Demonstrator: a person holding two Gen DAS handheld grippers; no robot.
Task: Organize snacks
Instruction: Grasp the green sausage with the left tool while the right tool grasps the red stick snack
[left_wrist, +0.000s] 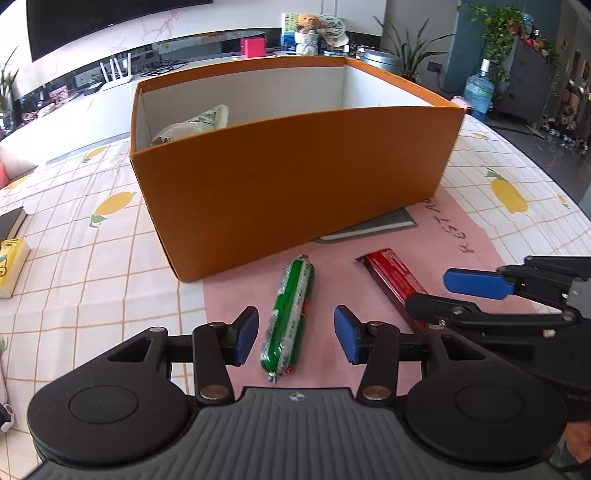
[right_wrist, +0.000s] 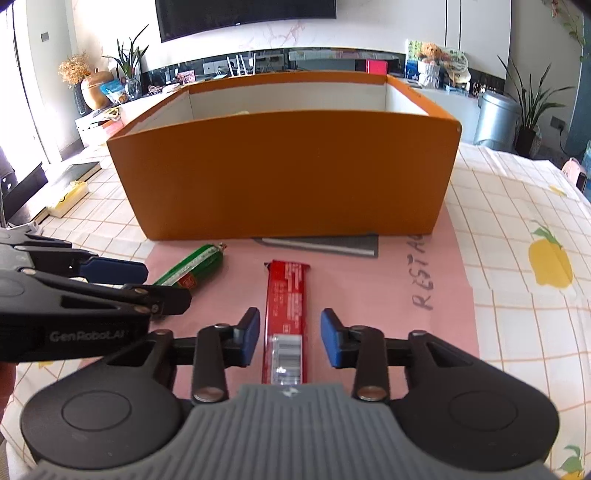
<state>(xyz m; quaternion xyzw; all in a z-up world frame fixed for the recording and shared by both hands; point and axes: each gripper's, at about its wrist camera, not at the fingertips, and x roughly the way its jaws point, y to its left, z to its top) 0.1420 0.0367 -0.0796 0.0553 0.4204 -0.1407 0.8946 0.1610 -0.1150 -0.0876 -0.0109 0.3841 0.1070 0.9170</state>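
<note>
A green sausage snack (left_wrist: 290, 317) lies on the pink mat (left_wrist: 332, 280) in front of the orange box (left_wrist: 288, 188). My left gripper (left_wrist: 295, 338) is open with its pads either side of the sausage, not touching it. A red snack bar (right_wrist: 286, 317) lies on the mat to the right. My right gripper (right_wrist: 289, 338) is open and straddles the bar. The box holds a pale wrapped snack (left_wrist: 195, 123) in its far left corner. The sausage (right_wrist: 192, 267) and the left gripper (right_wrist: 140, 282) show at the left of the right wrist view; the bar (left_wrist: 395, 280) and the right gripper (left_wrist: 436, 291) show at the right of the left wrist view.
A grey flat pad (right_wrist: 325, 245) sticks out from under the box. A yellow box (left_wrist: 11, 266) and a dark book (left_wrist: 11, 221) lie at the table's left. The lemon-print tablecloth (right_wrist: 524, 229) covers the table. A cabinet with clutter stands behind.
</note>
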